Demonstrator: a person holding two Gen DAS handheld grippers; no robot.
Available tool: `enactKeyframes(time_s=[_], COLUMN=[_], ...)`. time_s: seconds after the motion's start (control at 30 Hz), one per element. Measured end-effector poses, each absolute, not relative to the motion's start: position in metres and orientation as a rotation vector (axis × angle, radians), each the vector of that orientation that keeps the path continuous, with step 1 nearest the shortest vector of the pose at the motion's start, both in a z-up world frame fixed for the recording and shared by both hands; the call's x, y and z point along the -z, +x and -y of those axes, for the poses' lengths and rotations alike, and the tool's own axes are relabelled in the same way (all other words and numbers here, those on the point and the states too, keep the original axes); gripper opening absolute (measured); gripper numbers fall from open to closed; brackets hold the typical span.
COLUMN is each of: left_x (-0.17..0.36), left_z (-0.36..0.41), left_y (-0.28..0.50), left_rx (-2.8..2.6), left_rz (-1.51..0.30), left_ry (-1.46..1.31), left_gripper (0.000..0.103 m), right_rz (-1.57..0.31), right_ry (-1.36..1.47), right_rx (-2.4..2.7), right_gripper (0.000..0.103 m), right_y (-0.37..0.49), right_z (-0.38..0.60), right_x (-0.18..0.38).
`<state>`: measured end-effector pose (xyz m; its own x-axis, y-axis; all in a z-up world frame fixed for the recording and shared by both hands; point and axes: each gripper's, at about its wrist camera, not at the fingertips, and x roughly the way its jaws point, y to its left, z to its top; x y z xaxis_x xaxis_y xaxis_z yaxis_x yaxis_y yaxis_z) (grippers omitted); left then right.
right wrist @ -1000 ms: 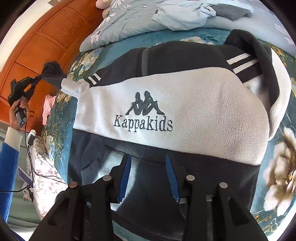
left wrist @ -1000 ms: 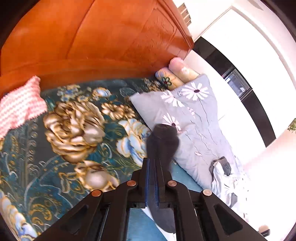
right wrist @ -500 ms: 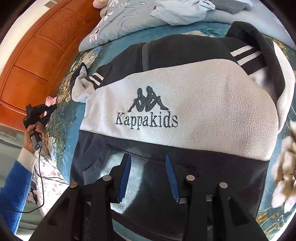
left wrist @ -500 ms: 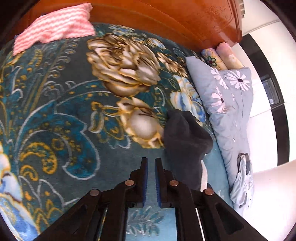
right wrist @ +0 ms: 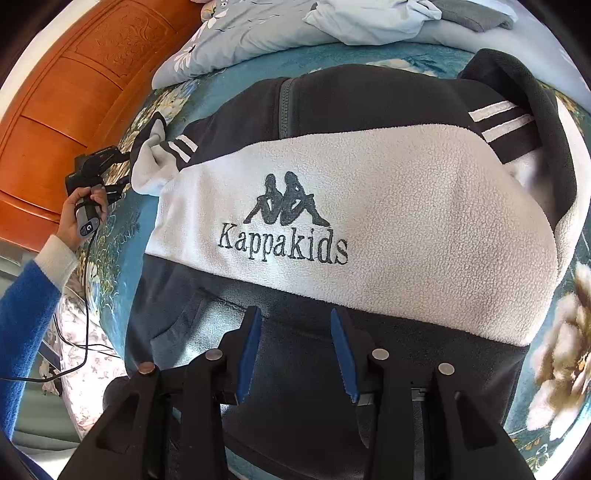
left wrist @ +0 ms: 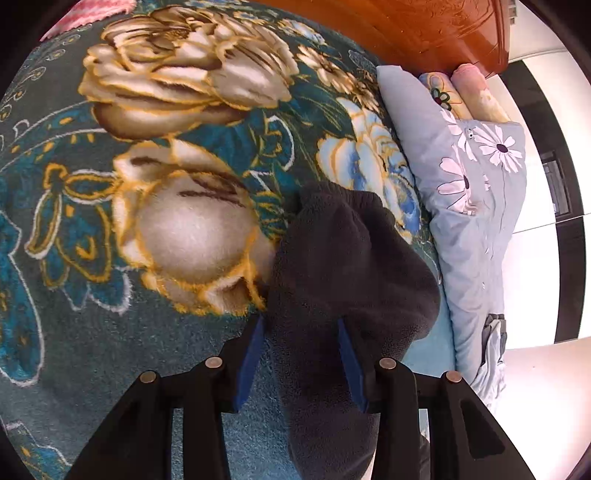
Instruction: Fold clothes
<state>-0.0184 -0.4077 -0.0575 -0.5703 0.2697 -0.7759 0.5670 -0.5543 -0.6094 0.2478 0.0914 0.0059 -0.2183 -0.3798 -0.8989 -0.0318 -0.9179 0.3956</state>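
A black and white fleece jacket (right wrist: 369,206) marked "Kappakids" lies spread on the floral blanket. Its dark sleeve cuff (left wrist: 347,266) lies in the left wrist view. My left gripper (left wrist: 301,345) is open, its blue pads on either side of the sleeve, not closed on it. The left gripper also shows in the right wrist view (right wrist: 96,173) at the sleeve end (right wrist: 155,158). My right gripper (right wrist: 295,339) is open and empty, just above the jacket's dark lower hem.
The teal floral blanket (left wrist: 147,184) covers the bed. A wooden headboard (left wrist: 443,26) stands behind. A light blue flowered pillow (left wrist: 469,199) and crumpled pale clothes (right wrist: 369,18) lie at the bed's far side. A pink cloth (left wrist: 96,11) lies near the headboard.
My left gripper let go of the sleeve cuff, drew away shut, then opened and came down around the sleeve lying on the blanket. My right gripper stayed open over the hem.
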Motion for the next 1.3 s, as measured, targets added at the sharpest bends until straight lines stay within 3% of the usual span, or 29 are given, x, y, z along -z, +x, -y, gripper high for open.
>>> enactKeyframes(time_s=[0.07, 0.4, 0.6, 0.87, 0.9, 0.97, 1.07, 1.3], left_x=[0.055, -0.01, 0.059, 0.028, 0.021, 0.008, -0.006, -0.001], left_z=[0.403, 0.432, 0.454, 0.431, 0.419, 0.39, 0.324, 0.202], left_y=[-0.018, 0.072, 0.12, 0.146, 0.151, 0.161, 0.169, 0.195], left_rx=[2.261, 2.357, 2.097, 2.123, 2.144, 2.203, 2.34, 2.399], left_rz=[-1.364, -1.041, -1.221, -1.355, -1.357, -1.357, -1.288, -1.332], left_ry=[1.319, 0.928, 1.061, 1.086, 1.088, 1.111, 1.227, 1.513], left_gripper=[0.006, 0.005, 0.006, 0.014, 0.016, 0.025, 0.034, 0.034], right_rz=[0.514, 0.537, 0.585, 0.453, 0.424, 0.346, 0.169, -0.507], right_ry=[1.807, 1.755, 1.699, 1.539, 1.522, 1.5, 1.532, 1.845], right_rx=[2.222, 2.231, 2.249, 2.487, 2.535, 2.635, 2.732, 2.538], right_gripper=[0.04, 0.04, 0.04, 0.041, 0.042, 0.056, 0.057, 0.056], right_y=[0.247, 0.25, 0.254, 0.233, 0.225, 0.206, 0.164, 0.09], right_z=[-0.092, -0.096, -0.103, -0.146, -0.155, -0.176, -0.202, -0.202], right_x=[-0.003, -0.007, -0.017, -0.073, -0.08, -0.091, -0.092, -0.027])
